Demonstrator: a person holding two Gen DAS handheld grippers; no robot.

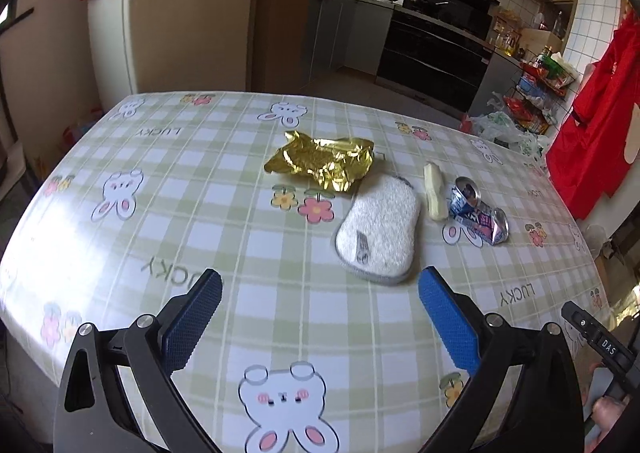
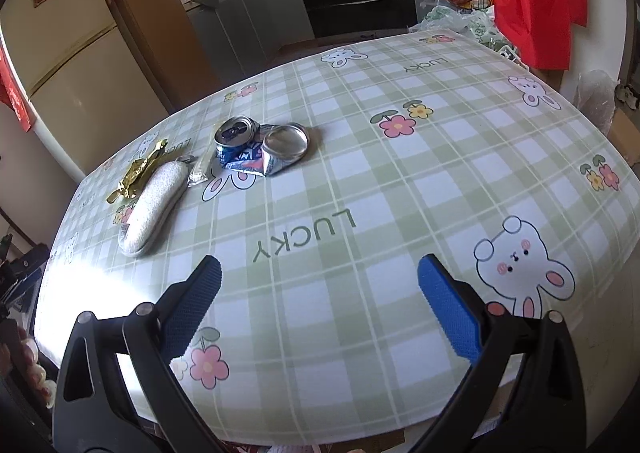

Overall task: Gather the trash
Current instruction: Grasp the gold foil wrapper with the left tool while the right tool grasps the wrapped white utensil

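Note:
On the green checked tablecloth (image 1: 240, 253) lie a crumpled gold foil wrapper (image 1: 320, 163), a white sponge pad (image 1: 380, 229), a pale yellow wrapped piece (image 1: 435, 191) and a crushed blue can (image 1: 478, 211). My left gripper (image 1: 320, 289) is open and empty, a little short of the sponge pad. In the right wrist view the can (image 2: 260, 147), the sponge pad (image 2: 154, 205), the gold wrapper (image 2: 138, 173) and the small wrapped piece (image 2: 200, 171) lie far to the left. My right gripper (image 2: 320, 277) is open and empty above the cloth.
A cream fridge (image 1: 188, 13) stands behind the table's far left. Kitchen counters and a black oven (image 1: 436, 49) lie beyond. A wire rack with packets (image 1: 536, 93) and red cloth (image 1: 600, 113) stand at the right. The right gripper's body (image 1: 600, 341) shows at lower right.

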